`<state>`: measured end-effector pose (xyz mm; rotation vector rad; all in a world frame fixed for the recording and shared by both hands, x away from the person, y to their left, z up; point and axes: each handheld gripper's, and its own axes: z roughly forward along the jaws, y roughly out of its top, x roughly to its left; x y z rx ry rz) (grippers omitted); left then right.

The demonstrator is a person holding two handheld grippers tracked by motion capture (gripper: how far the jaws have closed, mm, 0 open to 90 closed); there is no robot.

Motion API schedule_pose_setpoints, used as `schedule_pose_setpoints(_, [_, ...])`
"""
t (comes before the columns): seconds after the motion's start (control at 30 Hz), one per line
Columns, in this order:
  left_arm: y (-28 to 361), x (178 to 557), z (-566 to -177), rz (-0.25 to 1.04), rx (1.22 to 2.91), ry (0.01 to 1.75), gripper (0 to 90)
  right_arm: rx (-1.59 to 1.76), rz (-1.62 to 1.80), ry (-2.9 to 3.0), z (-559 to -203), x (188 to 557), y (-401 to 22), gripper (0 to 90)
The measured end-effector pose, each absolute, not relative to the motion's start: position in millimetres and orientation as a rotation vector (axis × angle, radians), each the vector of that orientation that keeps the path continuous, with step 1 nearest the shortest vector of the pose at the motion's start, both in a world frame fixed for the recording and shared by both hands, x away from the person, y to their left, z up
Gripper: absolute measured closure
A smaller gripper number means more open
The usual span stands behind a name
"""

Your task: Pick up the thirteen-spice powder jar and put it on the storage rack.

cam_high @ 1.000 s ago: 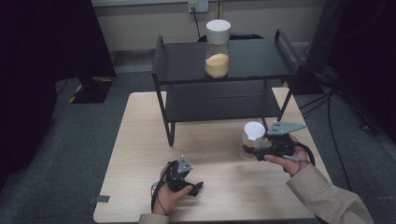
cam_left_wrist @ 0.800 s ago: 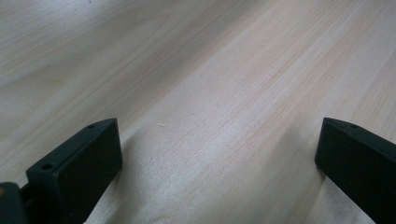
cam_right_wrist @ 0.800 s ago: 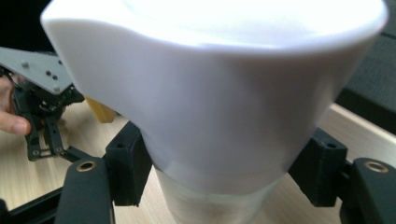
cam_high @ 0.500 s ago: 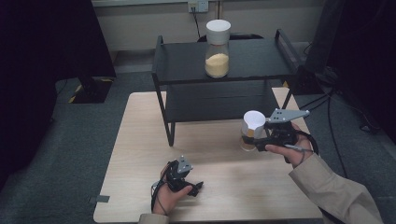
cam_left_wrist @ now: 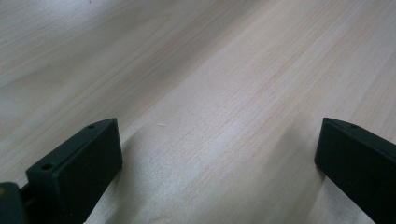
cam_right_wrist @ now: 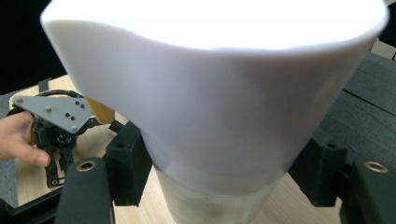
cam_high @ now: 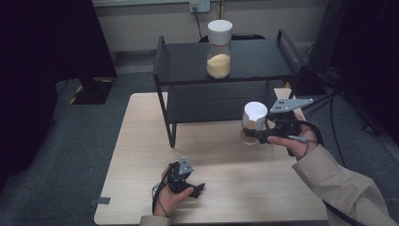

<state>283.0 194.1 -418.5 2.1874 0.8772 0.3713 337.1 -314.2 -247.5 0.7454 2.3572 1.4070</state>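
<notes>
While clamped by right claw, cylindrical white-capped jar upright.

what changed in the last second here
The right gripper, shut on the white-lidded jar throughout, has lifted it up off the table in front of the black shelf. The left gripper stayed low near the table's front edge, jaws open with nothing between them. The other jar still stands on the shelf's top.

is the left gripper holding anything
No, the left gripper has its jaws wide apart over the bare wooden table.
</notes>
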Motion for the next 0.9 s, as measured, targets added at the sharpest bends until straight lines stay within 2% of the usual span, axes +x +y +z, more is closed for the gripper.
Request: schedule_pose_setpoints(0.9, [194.4,283.2,-418.5,0.370,2.188,0.875,0.0,0.743,1.400,2.352,-201.0,348.5,-308.8,30.4])
